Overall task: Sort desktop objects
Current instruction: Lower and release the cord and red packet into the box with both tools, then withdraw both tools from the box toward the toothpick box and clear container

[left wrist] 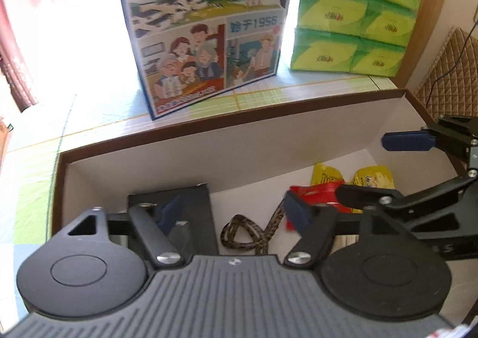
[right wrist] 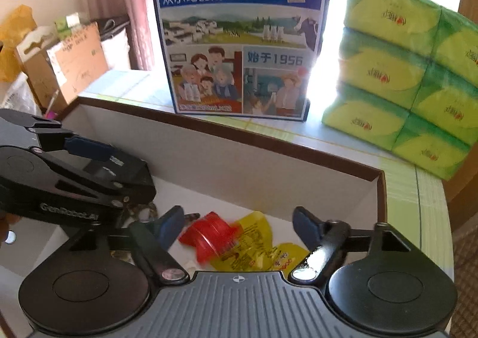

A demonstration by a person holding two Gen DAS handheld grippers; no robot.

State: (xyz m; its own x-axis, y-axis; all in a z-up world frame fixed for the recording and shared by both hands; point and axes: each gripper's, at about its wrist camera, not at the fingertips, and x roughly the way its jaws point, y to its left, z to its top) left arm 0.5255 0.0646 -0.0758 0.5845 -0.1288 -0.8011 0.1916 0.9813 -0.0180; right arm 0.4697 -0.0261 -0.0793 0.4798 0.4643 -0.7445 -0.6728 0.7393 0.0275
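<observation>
Inside the brown-rimmed white cardboard box (right wrist: pixel 269 158), both the left gripper (left wrist: pixel 233 212) and right gripper (right wrist: pixel 236 223) hover with jaws apart; crowded together, they risk colliding over the red and yellow snack packets (right wrist: pixel 230 242).

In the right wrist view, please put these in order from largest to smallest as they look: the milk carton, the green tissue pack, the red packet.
1. Milk carton and tissue pack: similar in apparent size, both cut off by the frame, so I cannot rank them.
2. Red packet in the box: clearly smallest, though nearest the camera.
</observation>
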